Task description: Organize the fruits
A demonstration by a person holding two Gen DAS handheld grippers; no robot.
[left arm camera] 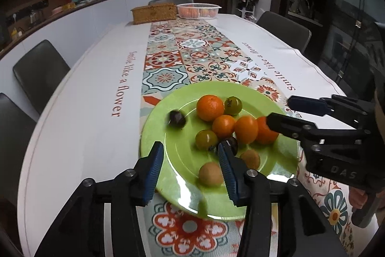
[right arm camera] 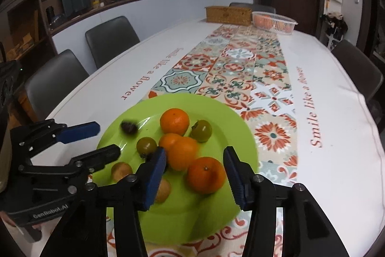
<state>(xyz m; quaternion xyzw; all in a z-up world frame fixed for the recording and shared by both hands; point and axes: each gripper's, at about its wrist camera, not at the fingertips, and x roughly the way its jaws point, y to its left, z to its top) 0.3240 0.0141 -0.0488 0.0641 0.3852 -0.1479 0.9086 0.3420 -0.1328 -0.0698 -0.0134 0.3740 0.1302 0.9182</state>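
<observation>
left tool (left arm camera: pixel 190 168) is seen nearest the lens, fingers spread wide, nothing pinched, hung over the near rim of the green plate (left arm camera: pixel 154 127). the plate is set on the patterned runner (left arm camera: pixel 168 59) at the near end of the worktop (left arm camera: pixel 79 112).

on the plate, left to right in the left wrist view: a dark fruit (left arm camera: pixel 176 119), blurred, lying alone toward the left rim; a greenish tomato (left arm camera: pixel 206 139); a brown kiwi (left arm camera: pixel 210 174) near the front; a large orange (left arm camera: pixel 210 107) at the back; a smaller orange (left arm camera: pixel 223 126) touching an orange fruit (left arm camera: pixel 246 129); a second green tomato (left arm camera: pixel 233 105) behind; another kiwi (left arm camera: pixel 250 159); a dark fruit (left arm camera: pixel 232 143) partly hidden by the left tool's finger.

right tool (right arm camera: pixel 195 175) is also spread wide, nothing gripped; a mandarin (right arm camera: pixel 205 174) is framed between its fingers in the right wrist view, with no contact visible. the same tool (left arm camera: pixel 279 112) is seen entering from the right in the left wrist view.

at the far end of the worktop a wicker box (left arm camera: pixel 154 13) and a white basket (left arm camera: pixel 198 10) are placed side by side. dark chairs (left arm camera: pixel 39 74) are ranged along the left edge.
</observation>
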